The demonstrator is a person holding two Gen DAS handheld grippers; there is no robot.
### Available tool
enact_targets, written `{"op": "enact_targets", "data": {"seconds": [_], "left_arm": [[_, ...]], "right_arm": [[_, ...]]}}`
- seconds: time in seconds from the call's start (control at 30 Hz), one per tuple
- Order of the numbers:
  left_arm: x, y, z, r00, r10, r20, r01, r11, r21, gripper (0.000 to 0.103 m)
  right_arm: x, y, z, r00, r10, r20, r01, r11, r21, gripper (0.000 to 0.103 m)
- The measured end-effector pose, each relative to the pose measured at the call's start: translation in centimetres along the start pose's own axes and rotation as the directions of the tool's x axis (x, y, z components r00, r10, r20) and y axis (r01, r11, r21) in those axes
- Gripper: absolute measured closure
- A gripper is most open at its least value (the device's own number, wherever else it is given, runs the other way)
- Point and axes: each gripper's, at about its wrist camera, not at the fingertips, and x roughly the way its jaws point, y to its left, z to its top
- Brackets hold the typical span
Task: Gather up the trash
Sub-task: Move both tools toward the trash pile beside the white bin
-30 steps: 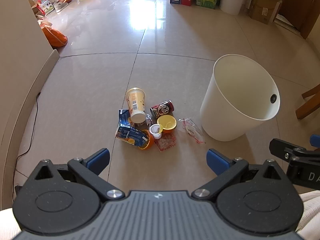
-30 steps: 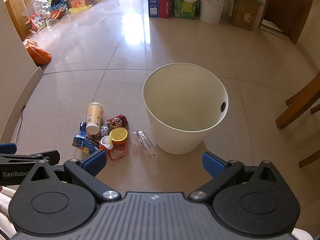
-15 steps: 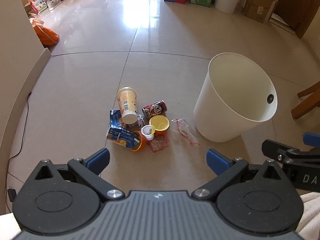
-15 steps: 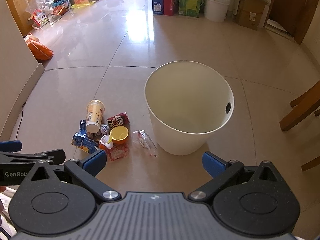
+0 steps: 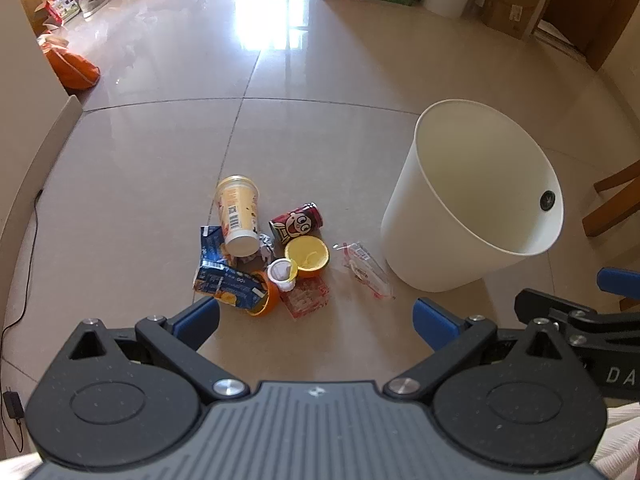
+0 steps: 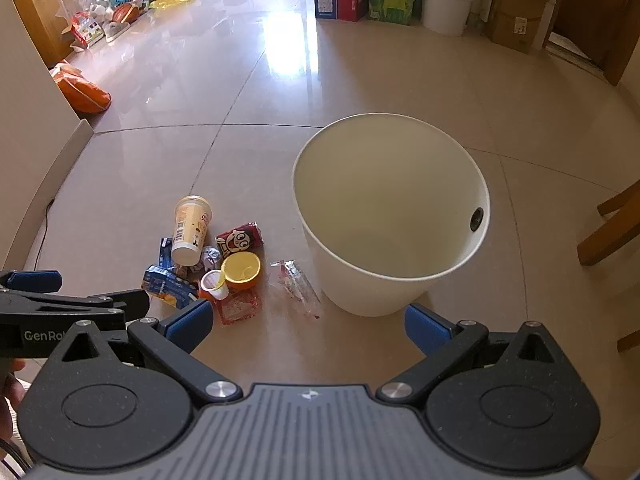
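Trash pile and bin on a tiled floor (image 5: 320, 152). The litter is lying in a tight cluster just to the left of the white bin (image 5: 472, 216), apart from its wall. At the far edge of the cluster a tall yellow paper cup (image 5: 237, 216) is lying on its side, its base facing the camera. Between that cup and the bin a red can with a cartoon face (image 5: 297, 223) is lying, also on its side. On the cluster's near side a crushed blue juice carton (image 5: 224, 282) is resting against an orange cup (image 5: 269, 300); a small white cup (image 5: 282, 272) and a yellow bowl (image 5: 307, 256) are sitting beside them, with a flat red wrapper (image 5: 306, 298) at the near edge. A clear plastic wrapper (image 5: 366, 270) is lying alone between the pile and the bin, touching neither as far as can be told.

The bin is standing upright with its mouth open and nothing visible inside; a dark round fitting (image 6: 477, 218) is showing on its inner wall.

The left gripper (image 5: 316, 316) is hovering above the floor on the near side of the pile, jaws spread wide and holding nothing. The right gripper (image 6: 308, 322) is hovering on the near side of the bin, jaws likewise spread wide and unloaded.

Beyond the bin, cardboard boxes (image 6: 516, 16) and a white bucket (image 6: 447, 10) are lining the far wall.
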Motion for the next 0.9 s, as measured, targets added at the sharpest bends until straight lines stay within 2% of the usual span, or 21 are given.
{"op": "enact_targets", "data": {"seconds": [0.23, 0.4, 0.5, 0.6, 0.73, 0.8, 0.9], "left_arm": [[2.8, -0.8, 1.7, 0.999, -0.028, -0.016, 0.028, 0.999, 0.025, 0.001], [4.4, -1.8, 3.5, 1.0, -0.026, 0.013, 0.025, 0.997, 0.079, 0.001], [5.2, -2.2, 4.2, 0.999, -0.027, 0.038, 0.023, 0.994, 0.107, 0.001], [5.8, -2.5, 4.6, 0.997, -0.016, 0.078, 0.005, 0.989, 0.145, 0.001], [7.1, -2.6, 4.5, 0.997, -0.007, 0.081, -0.006, 0.987, 0.161, 0.001], [8.0, -2.5, 4.5, 0.998, 0.003, 0.057, -0.011, 0.988, 0.154, 0.001], [8.6, -2.6, 4.7, 0.999, -0.013, 0.043, 0.005, 0.984, 0.18, 0.001]], "right_arm": [[2.5, -1.1, 1.2, 1.0, -0.007, -0.016, 0.007, 1.0, -0.003, 0.0], [3.9, -2.2, 2.2, 0.999, -0.037, -0.027, 0.036, 0.999, -0.015, 0.0], [4.0, -2.8, 2.7, 0.998, -0.058, 0.011, 0.058, 0.998, -0.014, 0.0], [3.3, -3.3, 3.0, 0.993, -0.064, 0.098, 0.064, 0.998, 0.001, 0.0], [3.2, -4.0, 3.2, 0.983, -0.05, 0.175, 0.047, 0.999, 0.022, 0.0], [3.8, -4.0, 3.4, 0.983, -0.076, 0.169, 0.078, 0.997, -0.006, 0.0], [5.1, -3.7, 4.0, 0.991, -0.074, 0.111, 0.084, 0.993, -0.083, 0.0]]}}
